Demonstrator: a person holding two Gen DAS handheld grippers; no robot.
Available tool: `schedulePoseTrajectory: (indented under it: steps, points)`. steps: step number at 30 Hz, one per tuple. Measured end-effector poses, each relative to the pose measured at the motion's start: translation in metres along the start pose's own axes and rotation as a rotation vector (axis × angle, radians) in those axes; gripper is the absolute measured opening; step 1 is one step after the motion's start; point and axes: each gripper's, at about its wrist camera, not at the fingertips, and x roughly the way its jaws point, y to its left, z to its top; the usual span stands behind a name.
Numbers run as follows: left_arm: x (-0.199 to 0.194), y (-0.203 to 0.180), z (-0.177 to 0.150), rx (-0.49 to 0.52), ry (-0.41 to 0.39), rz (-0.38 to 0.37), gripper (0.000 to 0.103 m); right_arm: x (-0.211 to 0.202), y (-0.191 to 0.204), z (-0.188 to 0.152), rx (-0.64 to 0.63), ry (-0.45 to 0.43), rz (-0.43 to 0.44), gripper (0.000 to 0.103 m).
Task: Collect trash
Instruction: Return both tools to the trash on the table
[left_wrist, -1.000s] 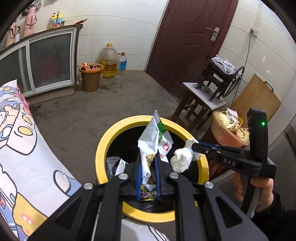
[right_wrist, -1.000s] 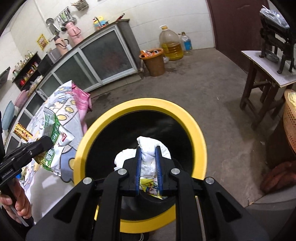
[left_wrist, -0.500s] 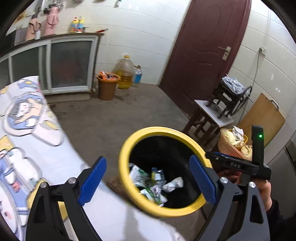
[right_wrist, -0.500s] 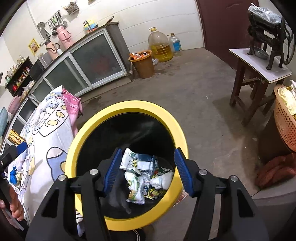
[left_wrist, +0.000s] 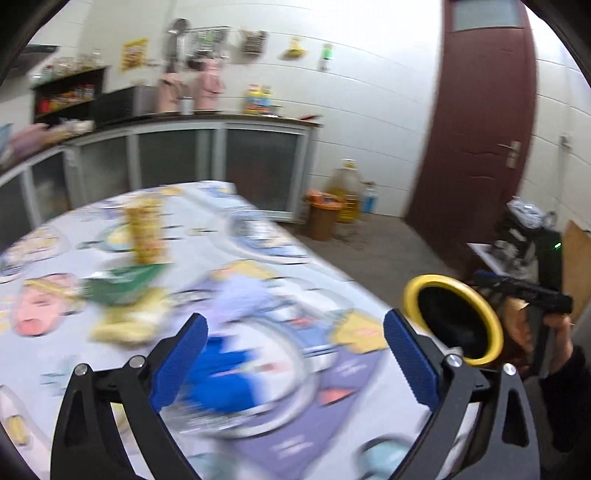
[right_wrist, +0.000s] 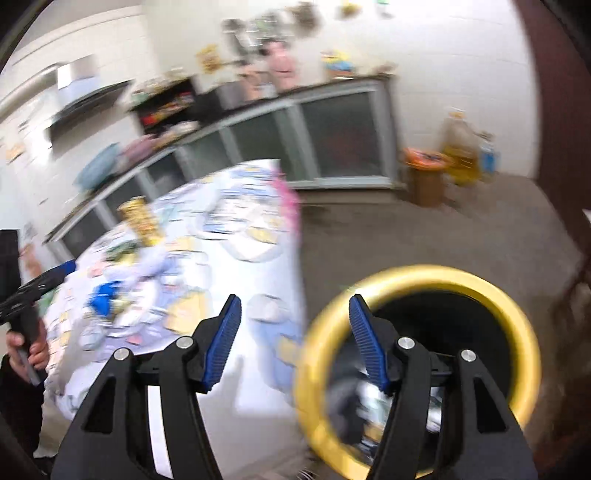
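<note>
My left hand-held gripper (left_wrist: 293, 354) is over the bench (left_wrist: 258, 258) with the cartoon cloth. Its jaws are opening wide and nothing is between them. On the bench I see blurry trash: a tall yellow packet (left_wrist: 147, 230) standing at the far left, a green wrapper (left_wrist: 122, 286) just in front of it, and something blue (left_wrist: 221, 373) lying under the gripper. To the right of the bench stands the black bin with the yellow rim (left_wrist: 495, 325). My right hand-held gripper (right_wrist: 295, 341) is above the gap between the bench edge and the bin. Its jaws are opening too, and they hold nothing. Down inside the bin I see some wrappers (right_wrist: 369, 406), but they are too blurry to name. At the far right, a hand (left_wrist: 559, 332) holds that gripper.
</note>
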Motion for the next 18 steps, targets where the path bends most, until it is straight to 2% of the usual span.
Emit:
schedulePoseTrajectory:
  steps: [3,7,10,14,18]
  points:
    - [-0.019,0.041,0.0,-0.043,0.018,0.079,0.093,0.034,0.038,0.018,-0.027,0.04,0.126,0.062]
    - [-0.029,0.083,-0.002,-0.103,0.055,0.148,0.093,0.081,0.083,0.04,-0.095,0.097,0.162,0.063]
    - [-0.025,0.099,-0.001,-0.118,0.065,0.143,0.093,0.111,0.11,0.053,-0.119,0.127,0.205,0.074]
    - [-0.013,0.113,0.002,-0.094,0.071,0.122,0.093,0.15,0.146,0.072,-0.147,0.173,0.261,0.08]
    - [0.001,0.121,0.006,-0.039,0.078,0.099,0.093,0.174,0.165,0.082,-0.18,0.207,0.281,0.082]
